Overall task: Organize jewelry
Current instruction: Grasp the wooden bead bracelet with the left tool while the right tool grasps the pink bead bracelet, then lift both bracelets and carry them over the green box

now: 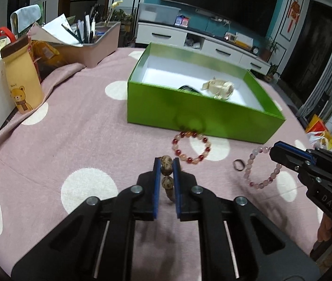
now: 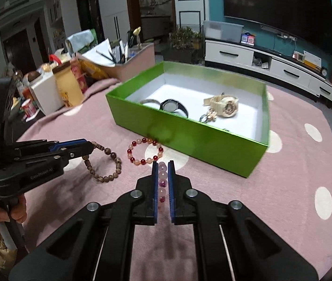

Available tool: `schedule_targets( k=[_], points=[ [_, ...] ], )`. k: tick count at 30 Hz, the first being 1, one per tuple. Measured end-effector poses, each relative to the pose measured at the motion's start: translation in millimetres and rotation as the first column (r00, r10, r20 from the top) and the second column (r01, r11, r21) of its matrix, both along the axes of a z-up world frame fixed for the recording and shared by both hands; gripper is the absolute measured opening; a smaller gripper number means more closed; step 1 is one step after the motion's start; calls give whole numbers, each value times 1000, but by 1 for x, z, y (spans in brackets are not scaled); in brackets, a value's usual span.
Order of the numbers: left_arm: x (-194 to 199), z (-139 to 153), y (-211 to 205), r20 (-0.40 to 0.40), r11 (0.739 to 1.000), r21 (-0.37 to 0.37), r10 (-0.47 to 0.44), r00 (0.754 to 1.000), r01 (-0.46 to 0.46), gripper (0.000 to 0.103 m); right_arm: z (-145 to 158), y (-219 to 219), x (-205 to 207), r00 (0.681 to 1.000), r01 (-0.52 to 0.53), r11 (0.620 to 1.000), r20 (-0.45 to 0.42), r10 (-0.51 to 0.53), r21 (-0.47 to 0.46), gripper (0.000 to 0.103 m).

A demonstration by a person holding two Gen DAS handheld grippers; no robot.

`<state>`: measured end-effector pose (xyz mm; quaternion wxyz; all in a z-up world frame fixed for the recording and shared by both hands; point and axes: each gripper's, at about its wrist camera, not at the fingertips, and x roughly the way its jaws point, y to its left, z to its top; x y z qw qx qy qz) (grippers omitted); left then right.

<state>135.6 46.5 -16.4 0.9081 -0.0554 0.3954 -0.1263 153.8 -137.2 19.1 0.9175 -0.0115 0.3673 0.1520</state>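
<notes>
Pink polka-dot cloth [image 2: 283, 187] covers the table, with a living room and dark television behind. I have both tools loaded at once. My left gripper [image 1: 167, 164] is pinched onto the brown bead bracelet [image 2: 105, 164]; in the left wrist view its speckled beads sit squeezed between the blue pads, and from the right wrist view the rest of the loop hangs down from the tips toward the cloth. My right gripper [image 2: 162, 167] is clamped the same way on the pale pink bracelet [image 1: 259, 171], a column of pink beads caught between its pads. I judge each grip takes one side of a loop so the rest can dangle free and drop cleanly into the green box [image 2: 189, 140], which sits just beyond the jewelry with its open top toward me.

Counting what I see: three bead bracelets outside the box, two held and one red-and-peach bracelet [image 2: 146, 151] lying flat on the cloth, just in front of the box wall. One small dark ring [image 1: 239, 165] lies beside the pink loop. Inside the box are a cream watch [image 2: 224, 105], a black watch [image 2: 174, 106], part of a silvery band at the left, and a small metal piece I cannot make out.
</notes>
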Motion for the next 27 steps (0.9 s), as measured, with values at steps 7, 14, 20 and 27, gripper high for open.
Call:
schedule_targets(
  k=[7, 14, 20, 27],
  points=[
    [-13, 24, 1, 33, 999, -28, -17, 999, 18, 10, 16, -15, -20, 999, 28, 999, 39, -29, 31, 7],
    [-28, 48, 0, 63, 998, -47, -31, 998, 34, 10, 30, -28, -37, 996, 44, 998, 77, -49, 54, 7],
    [-39, 68, -6, 97, 998, -39, -34, 995, 38, 10, 41, -42, -48, 992, 60, 995, 107, -68, 74, 7],
    [-42, 87, -14, 130, 999, -15, -37, 991, 39, 10, 55, -52, -56, 987, 68, 995, 141, -78, 72, 7]
  ],
)
